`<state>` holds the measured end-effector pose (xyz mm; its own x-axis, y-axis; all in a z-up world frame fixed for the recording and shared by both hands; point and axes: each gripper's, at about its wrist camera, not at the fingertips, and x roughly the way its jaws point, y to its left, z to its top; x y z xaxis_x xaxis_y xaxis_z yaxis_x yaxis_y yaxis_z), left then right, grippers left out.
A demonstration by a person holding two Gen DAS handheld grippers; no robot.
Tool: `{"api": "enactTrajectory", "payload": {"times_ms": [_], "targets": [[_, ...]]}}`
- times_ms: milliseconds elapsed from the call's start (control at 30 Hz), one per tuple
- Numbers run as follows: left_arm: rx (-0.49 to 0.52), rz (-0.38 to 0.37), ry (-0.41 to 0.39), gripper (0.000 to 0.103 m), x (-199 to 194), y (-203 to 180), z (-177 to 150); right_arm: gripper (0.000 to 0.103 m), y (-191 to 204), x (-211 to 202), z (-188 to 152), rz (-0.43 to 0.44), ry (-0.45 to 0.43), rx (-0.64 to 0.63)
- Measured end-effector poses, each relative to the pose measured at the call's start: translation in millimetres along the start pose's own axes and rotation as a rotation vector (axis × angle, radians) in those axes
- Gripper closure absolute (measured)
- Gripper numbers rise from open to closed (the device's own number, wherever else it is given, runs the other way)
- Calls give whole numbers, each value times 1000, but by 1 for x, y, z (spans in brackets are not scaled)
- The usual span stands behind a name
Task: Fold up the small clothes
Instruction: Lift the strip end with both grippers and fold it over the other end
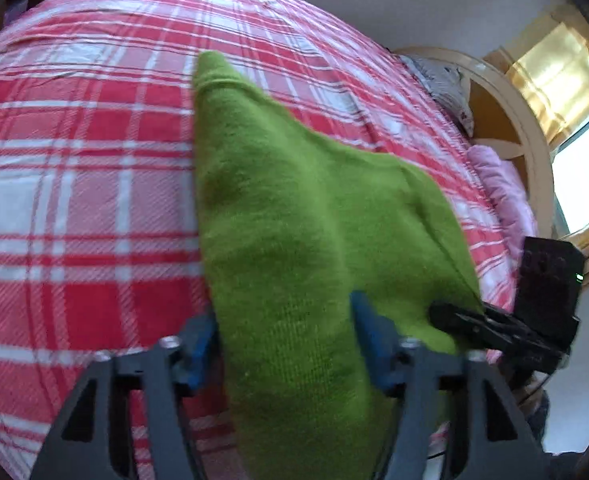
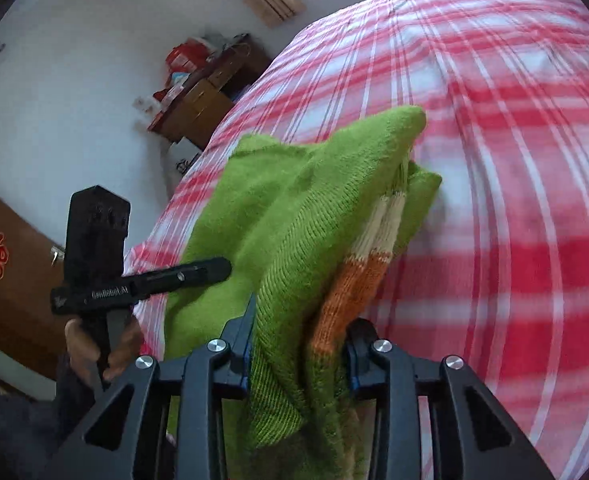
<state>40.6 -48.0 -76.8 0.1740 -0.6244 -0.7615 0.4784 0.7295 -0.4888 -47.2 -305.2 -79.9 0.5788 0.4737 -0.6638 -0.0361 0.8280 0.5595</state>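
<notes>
Both grippers are pinching a green sweater (image 1: 294,220) over the plaid bedspread (image 1: 74,200); only the right gripper (image 2: 298,344) view is showing its orange-and-cream stripes (image 2: 358,276), the left gripper (image 1: 282,332) view only plain green.

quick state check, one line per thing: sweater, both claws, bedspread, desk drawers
green sweater: bunched and lifted at its near end, far end on the bed, striped part showing
left claw: sweater between its fingers, grip unclear
right claw: shut on the sweater
plaid bedspread: spread flat
desk drawers: closed
</notes>
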Motion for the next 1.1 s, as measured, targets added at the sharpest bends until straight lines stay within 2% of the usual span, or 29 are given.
{"api": "enactTrajectory", "payload": {"times_ms": [67,167,233,300,400,433,467,567,633,667,733,800,933,1100], "targets": [[2,3,-31,27,3,1,1,59,1,-3,-11,-44,-43,-26],[27,34,-61,14,14,-6,9,32,-1,1,-11,-150,-93,-19],[86,85,-80,4,21,-19,9,31,-7,8,-10,-136,-129,14],[118,130,-105,1,26,-28,6,31,-11,13,-12,-111,-162,31],[96,106,-125,2,24,-22,2,31,-1,17,-16,-147,-176,-46],[94,98,-130,4,22,-19,1,32,4,17,-20,-141,-163,-84],[100,103,-137,6,21,-18,-2,47,8,19,-21,-135,-154,-107],[88,115,-165,21,19,-21,-5,55,7,19,-29,-115,-157,-111],[58,125,-176,38,16,-22,-5,59,4,19,-31,-95,-164,-59],[48,137,-183,42,13,-22,-5,61,6,18,-31,-107,-167,-48],[47,152,-194,57,7,-25,-6,64,21,16,-33,-174,-173,-90],[51,168,-215,63,-3,-30,-7,65,38,12,-35,-224,-189,-130],[72,195,-259,64,-20,-44,-14,66,64,0,-46,-214,-243,-157],[81,230,-279,64,-36,-48,-22,66,75,-13,-59,-184,-281,-120]]}}
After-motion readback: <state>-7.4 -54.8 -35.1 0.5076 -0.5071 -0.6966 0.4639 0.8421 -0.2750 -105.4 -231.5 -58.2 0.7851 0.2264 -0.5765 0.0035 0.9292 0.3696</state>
